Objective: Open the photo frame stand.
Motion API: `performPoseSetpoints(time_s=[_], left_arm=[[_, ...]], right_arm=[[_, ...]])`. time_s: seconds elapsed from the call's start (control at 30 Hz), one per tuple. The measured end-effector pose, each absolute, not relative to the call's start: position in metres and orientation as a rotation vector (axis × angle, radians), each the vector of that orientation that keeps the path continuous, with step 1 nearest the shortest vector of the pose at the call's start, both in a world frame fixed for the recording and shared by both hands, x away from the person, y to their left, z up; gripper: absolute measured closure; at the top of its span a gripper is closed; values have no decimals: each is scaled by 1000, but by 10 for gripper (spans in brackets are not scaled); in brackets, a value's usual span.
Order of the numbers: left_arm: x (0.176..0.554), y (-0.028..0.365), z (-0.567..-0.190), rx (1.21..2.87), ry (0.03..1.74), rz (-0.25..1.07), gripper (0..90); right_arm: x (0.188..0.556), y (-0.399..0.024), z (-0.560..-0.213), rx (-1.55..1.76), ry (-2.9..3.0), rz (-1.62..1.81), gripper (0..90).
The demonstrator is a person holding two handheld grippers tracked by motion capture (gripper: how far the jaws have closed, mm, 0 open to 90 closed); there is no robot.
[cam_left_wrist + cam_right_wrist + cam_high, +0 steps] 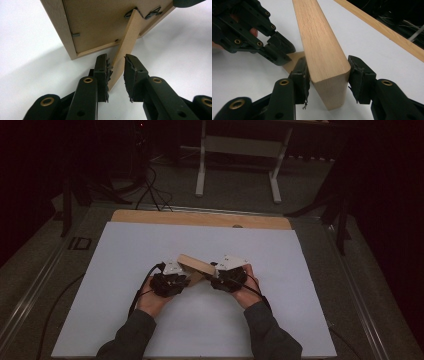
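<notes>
A light wooden picture frame (192, 265) is held tilted above the white table cover. In the right gripper view, my right gripper (328, 62) is shut on one corner of the picture frame (317, 32), with a pad against each face. The left gripper view shows the frame's brown back panel (97, 22) and its fold-out stand leg (127, 40). My left gripper (116, 60) has that leg between its jaws. One pad touches the leg and the other stands off it. Both grippers, the left gripper (187, 279) and the right gripper (216, 276), meet at the frame near the table's middle.
A white sheet (150, 245) covers the table, and a wooden strip (200, 218) shows along its far edge. Beyond it stand a white desk frame (201, 165) and dark stands with cables on the floor. The person's forearms come in from the bottom.
</notes>
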State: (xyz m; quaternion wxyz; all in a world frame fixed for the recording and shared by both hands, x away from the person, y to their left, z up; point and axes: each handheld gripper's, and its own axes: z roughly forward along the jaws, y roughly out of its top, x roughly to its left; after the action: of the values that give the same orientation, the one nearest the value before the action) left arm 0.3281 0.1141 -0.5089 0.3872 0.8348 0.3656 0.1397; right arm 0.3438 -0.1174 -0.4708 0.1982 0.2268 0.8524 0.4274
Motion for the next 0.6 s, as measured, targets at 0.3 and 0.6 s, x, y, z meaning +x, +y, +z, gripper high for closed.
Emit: performPoseSetpoints(time_s=[0.3,0.6], left_arm=[[325,117,-511,2134,935,340,726],[325,119,-513,2136,943,327,700]], right_arm=[[339,-115,-473,617,2399,1198,521],[339,-116,-475,626,2407,1228,483]])
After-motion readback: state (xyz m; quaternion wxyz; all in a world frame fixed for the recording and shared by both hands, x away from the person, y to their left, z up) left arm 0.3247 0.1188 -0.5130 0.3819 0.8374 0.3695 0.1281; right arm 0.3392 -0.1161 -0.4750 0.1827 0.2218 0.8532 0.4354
